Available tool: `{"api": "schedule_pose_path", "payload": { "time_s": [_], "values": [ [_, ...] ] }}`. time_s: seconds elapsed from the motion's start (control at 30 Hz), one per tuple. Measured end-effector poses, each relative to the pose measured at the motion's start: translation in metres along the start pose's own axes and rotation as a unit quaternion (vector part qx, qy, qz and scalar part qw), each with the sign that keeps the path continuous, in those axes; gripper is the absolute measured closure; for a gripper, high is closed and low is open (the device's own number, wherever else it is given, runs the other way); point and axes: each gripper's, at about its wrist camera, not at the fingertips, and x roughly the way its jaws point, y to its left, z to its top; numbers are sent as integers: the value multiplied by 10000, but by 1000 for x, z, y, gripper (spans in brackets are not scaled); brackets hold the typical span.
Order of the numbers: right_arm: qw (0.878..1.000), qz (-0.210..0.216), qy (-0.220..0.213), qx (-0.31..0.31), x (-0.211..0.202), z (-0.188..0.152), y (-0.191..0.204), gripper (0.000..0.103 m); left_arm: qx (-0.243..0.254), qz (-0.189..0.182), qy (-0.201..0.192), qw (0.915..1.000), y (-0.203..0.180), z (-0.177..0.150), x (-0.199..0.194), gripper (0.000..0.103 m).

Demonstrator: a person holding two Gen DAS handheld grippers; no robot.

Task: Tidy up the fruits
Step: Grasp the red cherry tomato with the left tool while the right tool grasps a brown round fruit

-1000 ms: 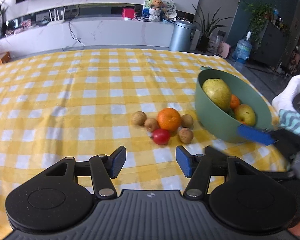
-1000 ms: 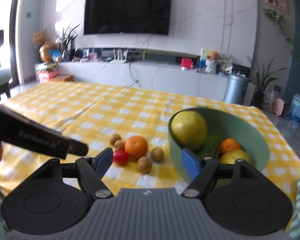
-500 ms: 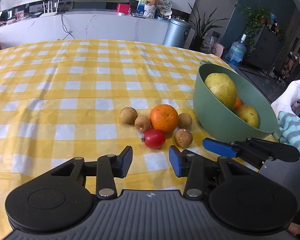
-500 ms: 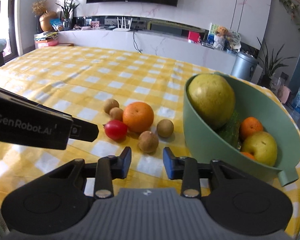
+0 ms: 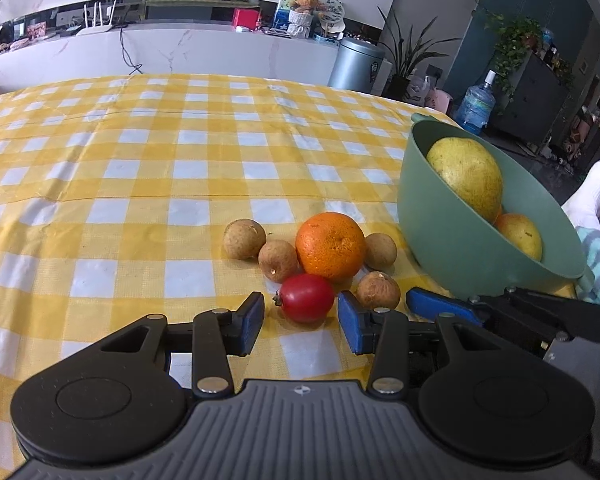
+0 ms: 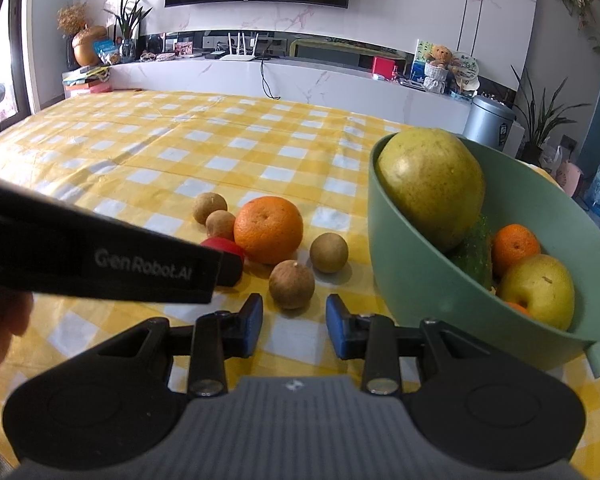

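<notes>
A red fruit point(image 5: 307, 297), an orange point(image 5: 331, 246) and several small brown fruits point(image 5: 278, 260) lie together on the yellow checked tablecloth. My left gripper point(image 5: 300, 326) is open, its blue pads just short of the red fruit. My right gripper point(image 6: 294, 325) is open, just short of a brown fruit point(image 6: 291, 284). The green bowl point(image 6: 412, 280) to the right holds a large pomelo point(image 6: 432, 186), a pear point(image 6: 536, 286) and a small orange point(image 6: 514, 246). The left gripper's body point(image 6: 100, 256) hides most of the red fruit in the right wrist view.
The right gripper's finger point(image 5: 440, 307) lies at the bowl's foot point(image 5: 460, 256) in the left wrist view. The table's near edge is right below both grippers. Far behind stand a white counter point(image 6: 300, 80), a metal bin point(image 5: 356, 64) and plants.
Both grippers have moved forward and down toward the fruit cluster. Their jaws narrowed from one second ago, then opened a little again.
</notes>
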Motion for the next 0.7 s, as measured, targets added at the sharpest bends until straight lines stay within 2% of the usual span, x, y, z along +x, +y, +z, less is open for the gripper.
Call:
{"api": "schedule_pose_path", "payload": {
  "time_s": [0.27,0.47,0.7],
  "values": [
    [10000,-24,-21,-64,6,3,4,72,180,55,-136,9997,-4,-1,3,54],
    [10000,1,-11,-55,6,3,5,74,198,2,-162,9997,-4,-1,3,66],
    [10000,40,-15,-82,8,4,8,81,137,12,-206,9997,-3,-3,2,67]
  ]
}}
